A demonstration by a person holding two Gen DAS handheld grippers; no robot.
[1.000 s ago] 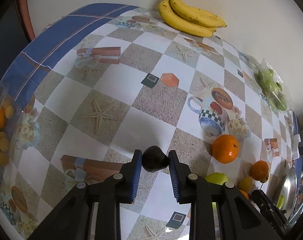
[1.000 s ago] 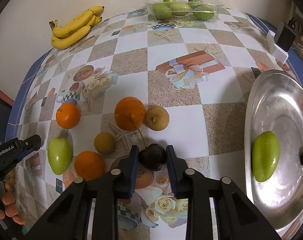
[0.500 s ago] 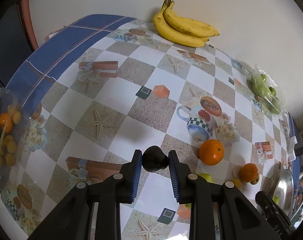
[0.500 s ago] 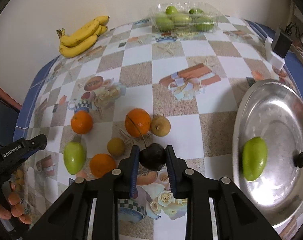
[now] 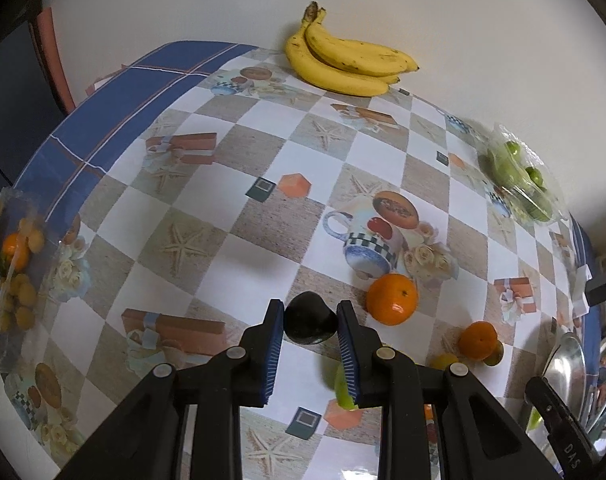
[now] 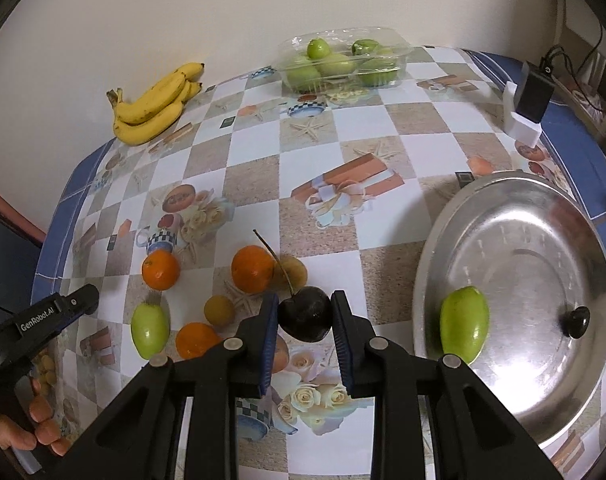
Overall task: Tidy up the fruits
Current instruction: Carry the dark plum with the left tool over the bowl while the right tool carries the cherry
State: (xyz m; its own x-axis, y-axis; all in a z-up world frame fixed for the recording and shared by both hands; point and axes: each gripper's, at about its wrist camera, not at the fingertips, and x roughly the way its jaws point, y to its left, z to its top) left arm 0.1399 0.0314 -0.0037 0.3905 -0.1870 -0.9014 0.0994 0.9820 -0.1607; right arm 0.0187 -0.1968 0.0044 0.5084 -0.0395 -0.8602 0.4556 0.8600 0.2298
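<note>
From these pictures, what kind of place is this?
Probably a home kitchen or dining table: a printed tablecloth, loose oranges and bananas, and a steel pot lid used as a tray.

Soft even light, fisheye-warped edges

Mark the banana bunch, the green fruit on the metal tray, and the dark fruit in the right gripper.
banana bunch (image 6: 153, 102), right wrist view, middle of the bunch.
green fruit (image 6: 463, 324), right wrist view, centre of its skin.
dark fruit (image 6: 305, 312), right wrist view, centre of the body between the pads.
</note>
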